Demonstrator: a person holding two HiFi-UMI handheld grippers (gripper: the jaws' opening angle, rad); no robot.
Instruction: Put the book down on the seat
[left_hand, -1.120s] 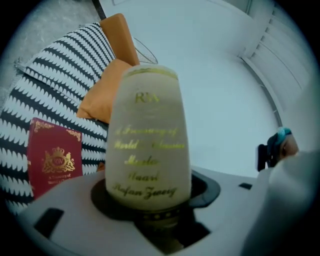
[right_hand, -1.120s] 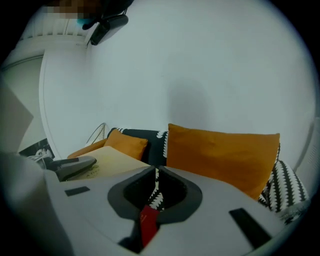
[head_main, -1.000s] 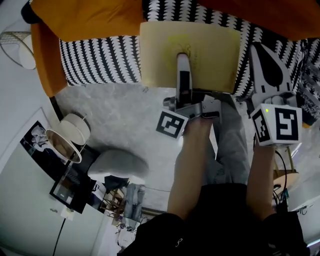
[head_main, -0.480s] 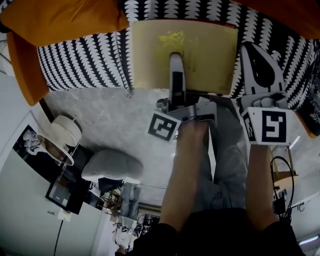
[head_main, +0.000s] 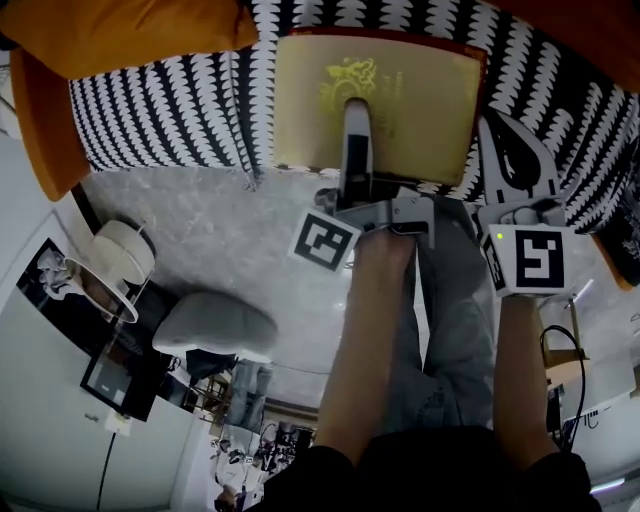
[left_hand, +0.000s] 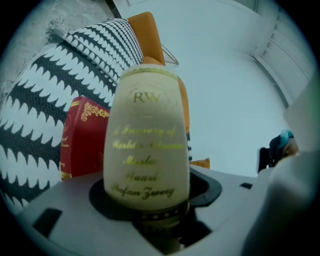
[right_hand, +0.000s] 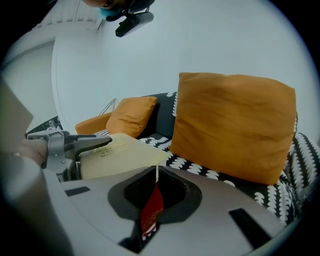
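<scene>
Holding cream hardcover book with gold lettering (head_main: 415, 95) flat over front edge of black-and-white patterned sofa seat (head_main: 170, 100): left gripper (head_main: 357, 125), jaws clamped across cover. Right gripper (head_main: 508, 130) jaws pinched on thin red cover edge (right_hand: 151, 210). Seat contact unclear; release apparently outstanding.

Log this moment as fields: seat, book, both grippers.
seat: black-and-white patterned, orange cushion at its back
book: cream cover, gold print, over the seat's front edge; contact unclear
left gripper: shut on book
right gripper: shut on thin red edge, seemingly the book's cover
</scene>
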